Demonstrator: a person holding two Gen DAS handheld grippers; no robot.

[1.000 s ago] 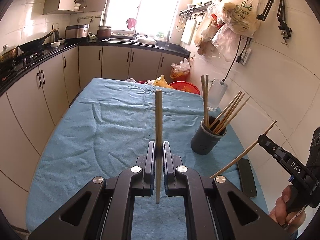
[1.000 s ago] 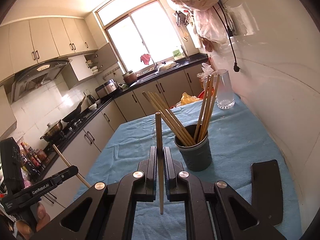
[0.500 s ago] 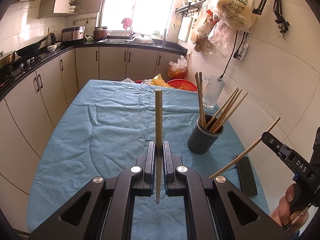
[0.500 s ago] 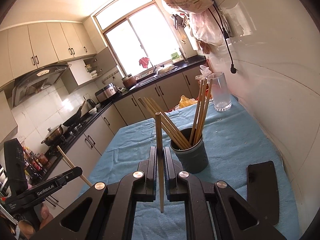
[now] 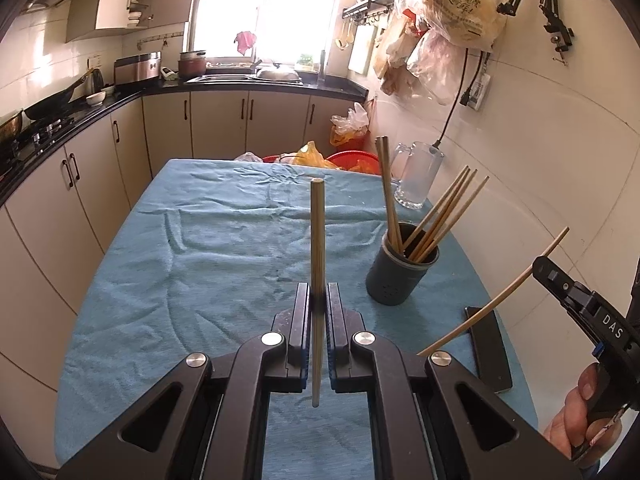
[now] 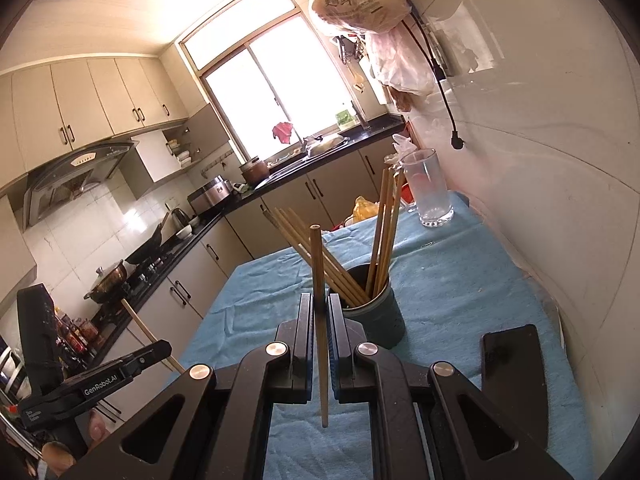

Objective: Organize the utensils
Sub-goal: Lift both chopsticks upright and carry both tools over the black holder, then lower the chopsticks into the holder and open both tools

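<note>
The left hand-held gripper is clamped on one chopstick that stands upright between its pads, above the near middle of the blue-clothed table. The right hand-held gripper is clamped on a second chopstick, just near of the dark holder, which stands toward the table's right side. Several chopsticks already lean in that holder, so most looks done; these two remain. Both point forward and downward, the left more steeply
</note>
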